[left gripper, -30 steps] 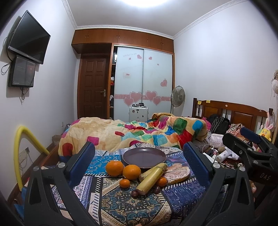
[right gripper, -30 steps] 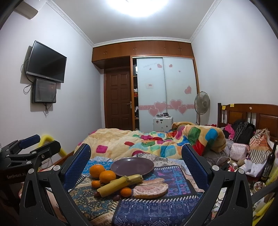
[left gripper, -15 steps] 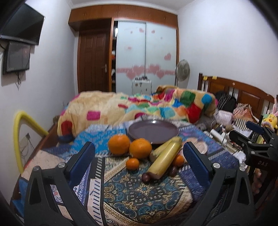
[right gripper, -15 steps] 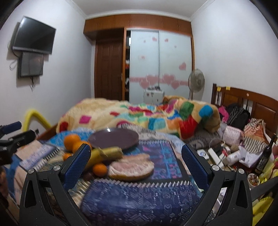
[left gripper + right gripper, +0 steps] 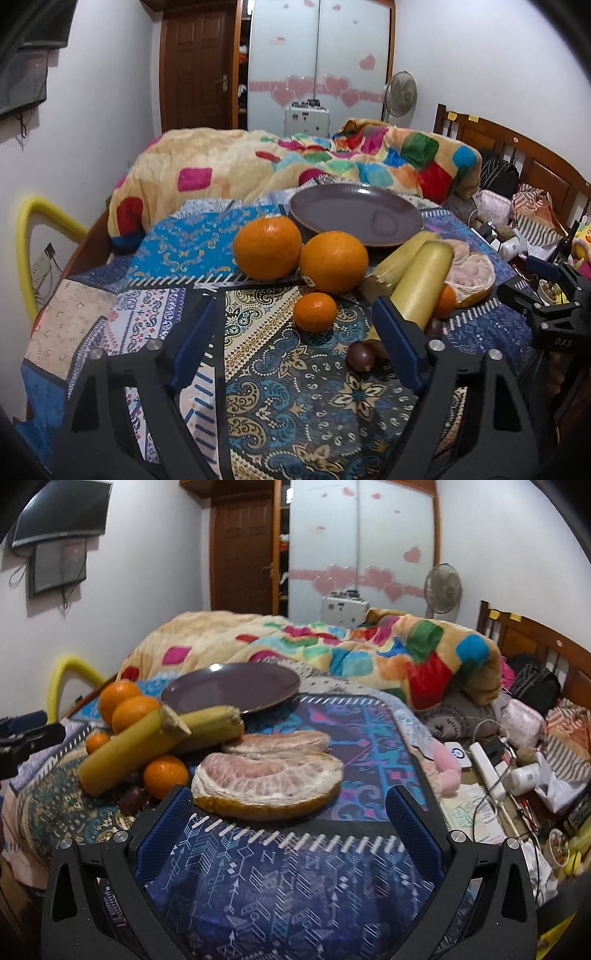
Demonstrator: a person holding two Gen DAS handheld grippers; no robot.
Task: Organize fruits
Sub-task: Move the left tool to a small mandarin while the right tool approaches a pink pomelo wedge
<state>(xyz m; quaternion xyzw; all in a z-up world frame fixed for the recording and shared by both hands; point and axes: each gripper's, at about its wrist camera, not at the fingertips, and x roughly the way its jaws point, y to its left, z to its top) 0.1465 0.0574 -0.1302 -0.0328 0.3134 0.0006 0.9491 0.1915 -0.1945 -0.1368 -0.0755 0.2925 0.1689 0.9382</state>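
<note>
A dark purple plate (image 5: 356, 218) sits empty on a patterned cloth (image 5: 295, 387). In front of it lie two large oranges (image 5: 267, 247) (image 5: 333, 262), a small tangerine (image 5: 315, 312), two yellow sugarcane pieces (image 5: 421, 284), dark small fruits (image 5: 361, 356) and peeled pomelo segments (image 5: 269, 779). My left gripper (image 5: 295, 336) is open and empty, low over the cloth, just short of the tangerine. My right gripper (image 5: 288, 816) is open and empty, right in front of the pomelo. A second tangerine (image 5: 165, 775) lies beside the sugarcane (image 5: 129, 749).
A colourful quilt (image 5: 295, 162) is heaped behind the plate (image 5: 231, 688). Clutter of bottles, cables and bags (image 5: 517, 760) lies to the right by the wooden headboard (image 5: 517, 162). A yellow tube (image 5: 26, 236) stands at the left wall.
Both grippers have moved forward and down toward the fruit. The left one now sits close to the small tangerine, the right one close to the pomelo. Jaws stay open.
</note>
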